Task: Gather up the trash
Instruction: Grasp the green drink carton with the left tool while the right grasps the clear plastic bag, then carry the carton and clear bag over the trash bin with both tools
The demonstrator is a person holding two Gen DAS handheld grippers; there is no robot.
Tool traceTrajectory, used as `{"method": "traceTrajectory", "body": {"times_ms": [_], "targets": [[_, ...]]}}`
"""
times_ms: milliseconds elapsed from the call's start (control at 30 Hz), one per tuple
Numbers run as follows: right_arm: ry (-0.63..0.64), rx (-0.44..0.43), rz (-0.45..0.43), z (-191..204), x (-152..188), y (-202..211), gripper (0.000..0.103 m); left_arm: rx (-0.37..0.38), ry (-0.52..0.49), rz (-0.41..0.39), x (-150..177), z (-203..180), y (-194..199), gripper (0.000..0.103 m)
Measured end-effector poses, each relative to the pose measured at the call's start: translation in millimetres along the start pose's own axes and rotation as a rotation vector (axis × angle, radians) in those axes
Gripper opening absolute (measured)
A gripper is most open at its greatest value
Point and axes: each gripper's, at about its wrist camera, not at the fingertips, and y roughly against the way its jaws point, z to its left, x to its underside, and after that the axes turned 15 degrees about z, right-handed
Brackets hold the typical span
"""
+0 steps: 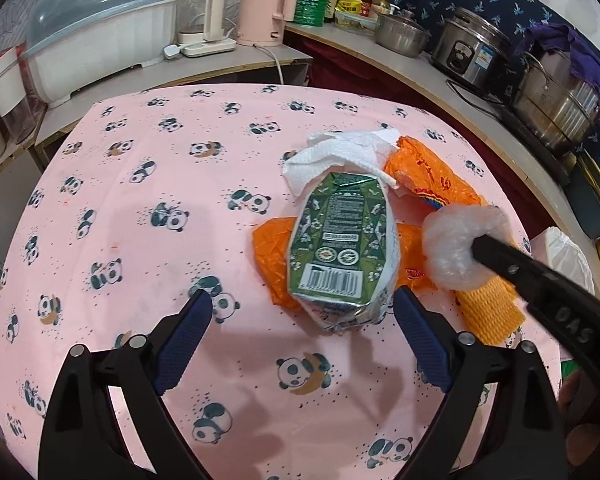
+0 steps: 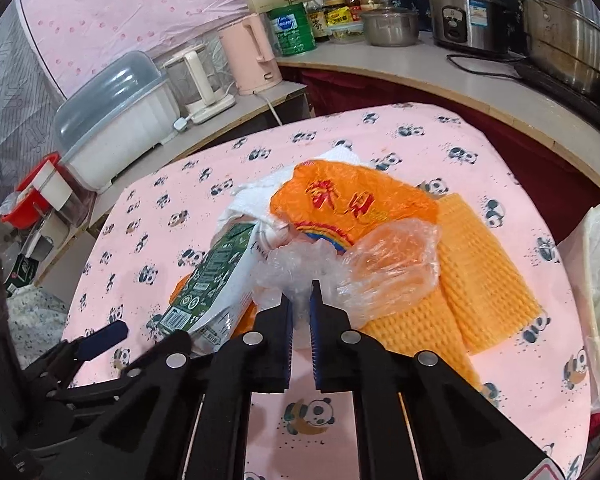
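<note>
While my right gripper [image 2: 300, 300] pinches a wad of clear plastic wrap [image 2: 348, 268] between nearly closed fingers, the wad sits at the right of the trash pile in the middle of the left wrist frame, resting against the orange wrapper [image 2: 352, 204] and above the yellow foam net [image 2: 488, 264]. Just left of it lies the crushed green carton [image 1: 340, 248], with a white paper towel [image 1: 332, 152] behind it toward the top of the frame. My left gripper [image 1: 304, 320] is wide open and holds nothing, its fingers set either side of the carton's near end. All of this rests on the pink panda-print surface [image 1: 140, 200]. The film looks slippery and only thinly caught, so I judge it could slide free when lifted, or drag the orange wrapper along.
</note>
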Motion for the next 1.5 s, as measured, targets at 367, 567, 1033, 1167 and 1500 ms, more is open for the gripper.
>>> {"method": "traceTrajectory", "body": {"times_ms": [367, 567, 1033, 1167, 1500], "targets": [[-0.046, 0.003, -0.076, -24, 1, 35, 0.007, 0.055, -0.022, 0.05, -14, -14, -23, 0.063], [-0.057, 0.0, -0.084, -31, 3, 40, 0.007, 0.048, -0.024, 0.03, -10, -18, -16, 0.059], [-0.064, -0.016, -0.146, -41, 16, 79, 0.007, 0.04, -0.04, -0.06, 8, -38, 35, 0.051], [-0.07, -0.02, -0.169, -45, 23, 93, 0.007, 0.041, -0.052, -0.086, 12, -47, 50, 0.048], [-0.094, -0.019, -0.218, -61, 38, 124, 0.007, 0.048, -0.118, -0.114, 20, -82, 72, 0.038]]}}
